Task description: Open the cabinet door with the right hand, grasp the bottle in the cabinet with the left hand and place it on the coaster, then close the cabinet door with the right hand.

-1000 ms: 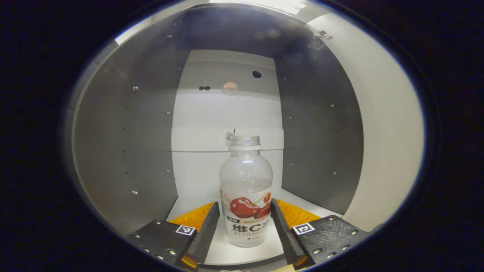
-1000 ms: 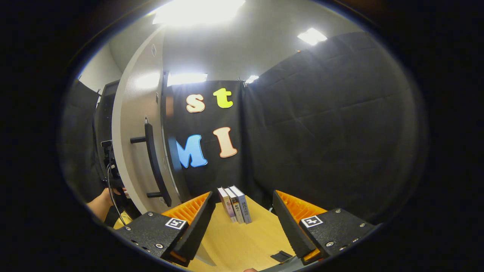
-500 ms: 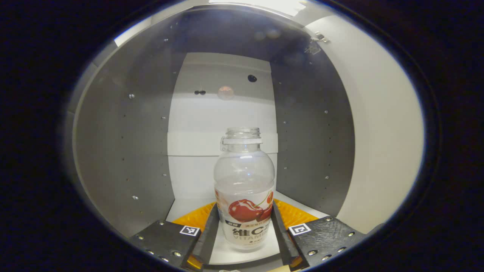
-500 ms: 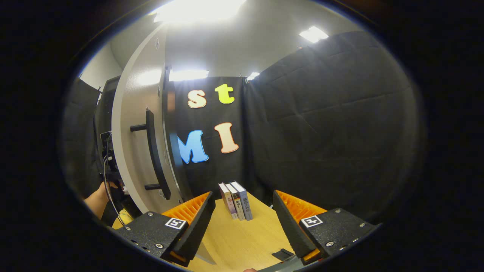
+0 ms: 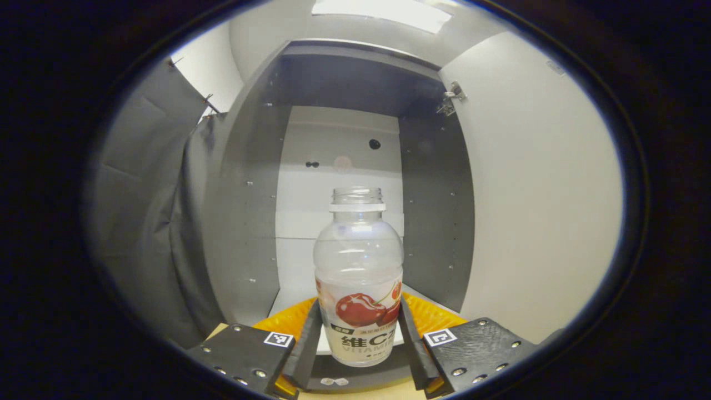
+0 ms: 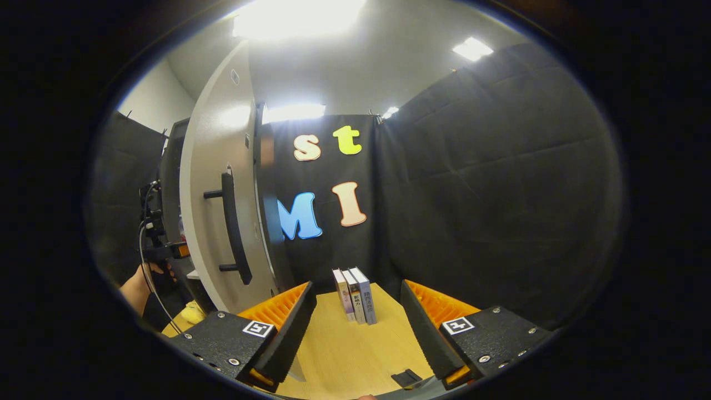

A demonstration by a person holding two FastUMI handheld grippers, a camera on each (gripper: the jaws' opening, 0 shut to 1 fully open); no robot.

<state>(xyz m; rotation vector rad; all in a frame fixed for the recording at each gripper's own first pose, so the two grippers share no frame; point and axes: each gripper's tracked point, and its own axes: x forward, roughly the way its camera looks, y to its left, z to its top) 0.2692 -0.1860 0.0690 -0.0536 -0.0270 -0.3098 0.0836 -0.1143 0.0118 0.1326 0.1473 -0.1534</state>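
Between the two fingers of the left gripper (image 5: 358,344), at the front edge of the cabinet (image 5: 261,183), stands the bottle (image 5: 358,278). Both fingers press against the bottle's lower labelled part, one on each side. The bottle is upright, clear and uncapped. Behind the bottle, the cabinet interior has grey side walls and a white back panel. The cabinet door (image 5: 533,194) stands open to the right of the bottle, hinged at the cabinet's upper right corner.

Right gripper (image 6: 358,328): fingers spread apart, nothing between them, above a wooden table (image 6: 344,355). Beyond it, three books (image 6: 355,294) stand upright on the table near the black cloth wall. The door's outer face carries a black bar handle (image 6: 233,228), left of the books. A hand (image 6: 141,280) shows left of the door, holding the other gripper.
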